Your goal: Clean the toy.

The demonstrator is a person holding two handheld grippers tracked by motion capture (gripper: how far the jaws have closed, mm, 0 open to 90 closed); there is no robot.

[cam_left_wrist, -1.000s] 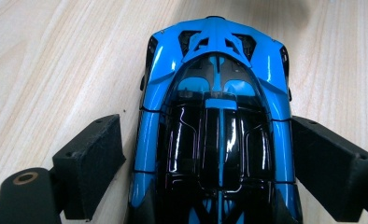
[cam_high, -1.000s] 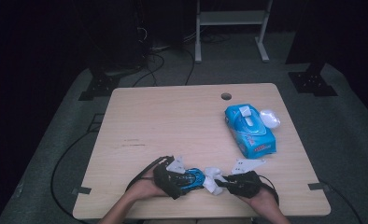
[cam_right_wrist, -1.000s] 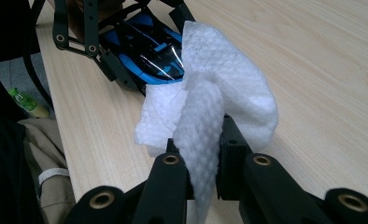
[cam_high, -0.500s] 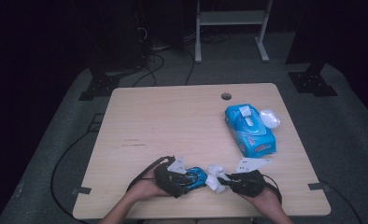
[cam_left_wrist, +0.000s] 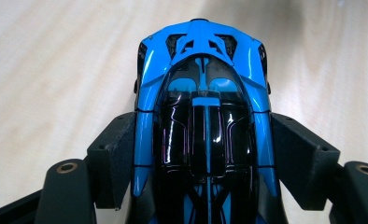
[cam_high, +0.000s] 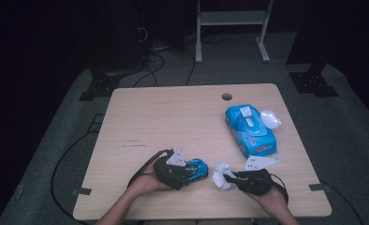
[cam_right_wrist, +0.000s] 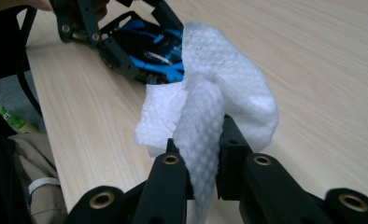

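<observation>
A blue and black toy car (cam_high: 197, 168) sits near the table's front edge, between the jaws of my left gripper (cam_high: 191, 171). In the left gripper view the pads press on both sides of the car (cam_left_wrist: 205, 116); the jaws have just been closing on it. To its right, my right gripper (cam_high: 227, 177) is shut on a crumpled white tissue (cam_high: 220, 174). In the right gripper view the tissue (cam_right_wrist: 224, 88) bulges out above the fingertips, with the left gripper and the car just behind it. A small gap separates tissue and car.
A blue tissue pack (cam_high: 250, 129) lies at the right of the wooden table (cam_high: 173, 117), with a white wad (cam_high: 270, 118) beside it. A cable hole (cam_high: 226, 96) is near the far edge. Cables trail off the front left.
The tissue in the right gripper lay against the car; now it sits a little apart, to the car's right. Both hands have stayed nearly in place.
</observation>
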